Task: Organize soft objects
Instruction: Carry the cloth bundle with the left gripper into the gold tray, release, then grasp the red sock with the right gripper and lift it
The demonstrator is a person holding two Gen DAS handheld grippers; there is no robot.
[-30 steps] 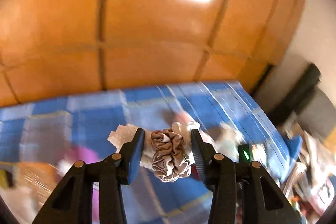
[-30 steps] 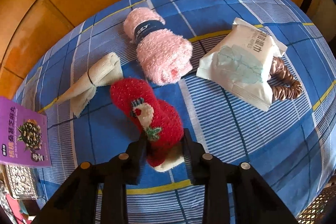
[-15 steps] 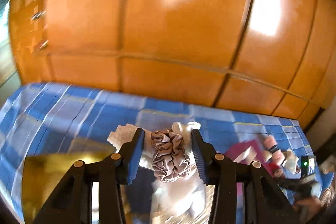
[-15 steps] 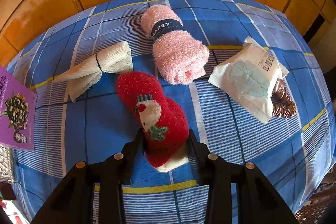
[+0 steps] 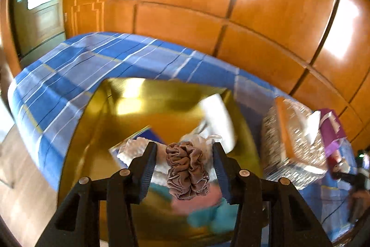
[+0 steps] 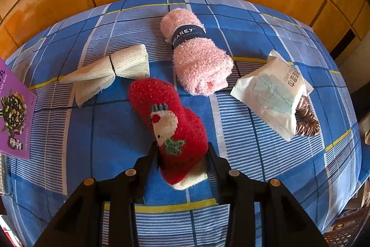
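While the right side barely shifted, my left gripper [image 5: 183, 168] swung from over the open bedspread to above the gold box [image 5: 92, 117] at the near left of the bed [image 5: 57, 75]. Its fingers have just been opening a little, with the taupe scrunchie [image 5: 187, 171] and a white knit cloth [image 5: 135, 148] between them; the left pad sits on the cloth, but a gap shows beside the scrunchie on the right, so the pinch looks to be loosening. I judge a drop into the box is due; pink and teal soft items already lie inside, blurred.

Right gripper [image 6: 182, 152]: fingers pinching the red chicken sock [image 6: 168, 122] near its cuff, sock resting on the bedspread. Pink towel roll [image 6: 196, 59], cream cloth bundle [image 6: 108, 71], tissue pack [image 6: 272, 92] and a second scrunchie [image 6: 307, 119] remain unsorted, so the task looks well short of finished.
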